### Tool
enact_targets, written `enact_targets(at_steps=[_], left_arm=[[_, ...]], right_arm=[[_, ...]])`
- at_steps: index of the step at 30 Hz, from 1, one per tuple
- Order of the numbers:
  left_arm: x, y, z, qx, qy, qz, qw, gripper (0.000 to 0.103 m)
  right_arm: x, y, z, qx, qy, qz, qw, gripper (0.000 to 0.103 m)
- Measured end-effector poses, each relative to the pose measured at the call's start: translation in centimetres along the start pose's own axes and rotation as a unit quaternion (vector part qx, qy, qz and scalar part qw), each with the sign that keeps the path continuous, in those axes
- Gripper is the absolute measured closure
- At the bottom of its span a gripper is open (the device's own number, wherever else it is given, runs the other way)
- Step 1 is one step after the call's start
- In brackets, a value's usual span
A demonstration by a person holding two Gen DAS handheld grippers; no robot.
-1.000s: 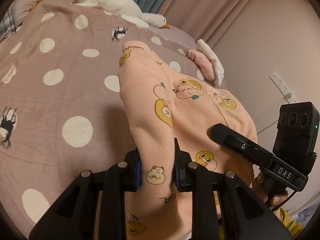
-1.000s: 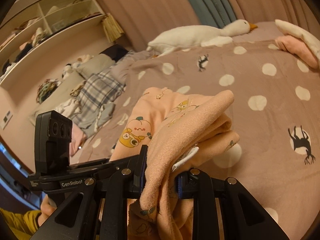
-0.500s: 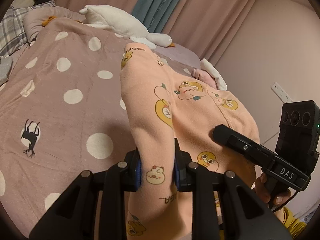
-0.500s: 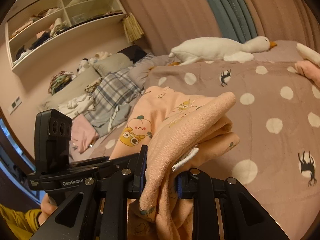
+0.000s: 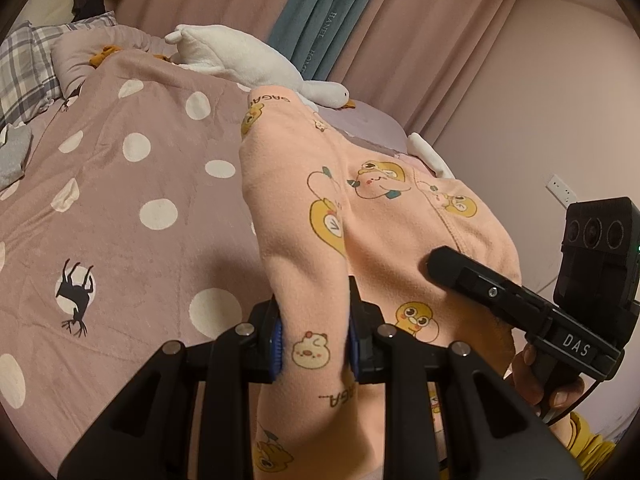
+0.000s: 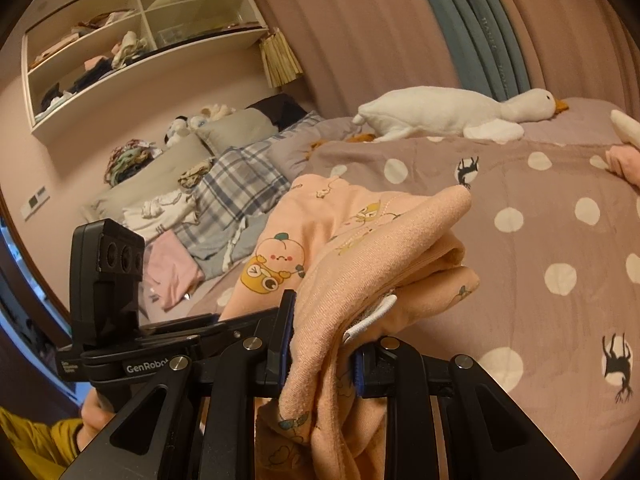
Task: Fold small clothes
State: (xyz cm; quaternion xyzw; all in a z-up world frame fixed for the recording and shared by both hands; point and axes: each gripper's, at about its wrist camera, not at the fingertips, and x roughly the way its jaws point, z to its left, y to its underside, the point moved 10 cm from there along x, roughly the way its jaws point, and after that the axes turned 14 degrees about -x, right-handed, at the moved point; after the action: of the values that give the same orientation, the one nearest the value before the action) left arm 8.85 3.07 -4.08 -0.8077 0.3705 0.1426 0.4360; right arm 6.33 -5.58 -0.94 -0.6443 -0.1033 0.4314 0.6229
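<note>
A small peach garment [image 5: 360, 208] printed with yellow cartoon animals hangs between both grippers above the bed. My left gripper [image 5: 314, 340] is shut on one bunched edge of it, the cloth pinched between the blue pads. The right gripper [image 6: 320, 354] is shut on the other edge of the peach garment [image 6: 360, 248], where a white label sticks out. In the left wrist view the right gripper's black body [image 5: 520, 300] and the hand holding it show at the right. The left gripper's body [image 6: 108, 280] shows at the left of the right wrist view.
The pink bedspread [image 5: 120, 220] with white dots lies below. A white plush goose [image 6: 448, 114] lies along the far edge by the curtains. Plaid pillows and loose clothes [image 6: 224, 200] pile at the head end. Folded pink and white cloth [image 5: 430, 154] sits at the bed's far corner.
Both grippers have risen with the garment still held, and the views have tilted up, showing more curtain, wall shelves and pillows. The grips look unchanged.
</note>
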Motion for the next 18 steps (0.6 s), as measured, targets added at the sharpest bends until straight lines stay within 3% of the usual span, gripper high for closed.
enact_targets(at_steps=[18], left_arm=[[1.6,-1.6,2.0,-0.004,-0.015,-0.001,0.9999,0.079]], right_arm=[[2.4,-0.5,-0.1,0.0,-0.002,0.012,1.0,0.078]])
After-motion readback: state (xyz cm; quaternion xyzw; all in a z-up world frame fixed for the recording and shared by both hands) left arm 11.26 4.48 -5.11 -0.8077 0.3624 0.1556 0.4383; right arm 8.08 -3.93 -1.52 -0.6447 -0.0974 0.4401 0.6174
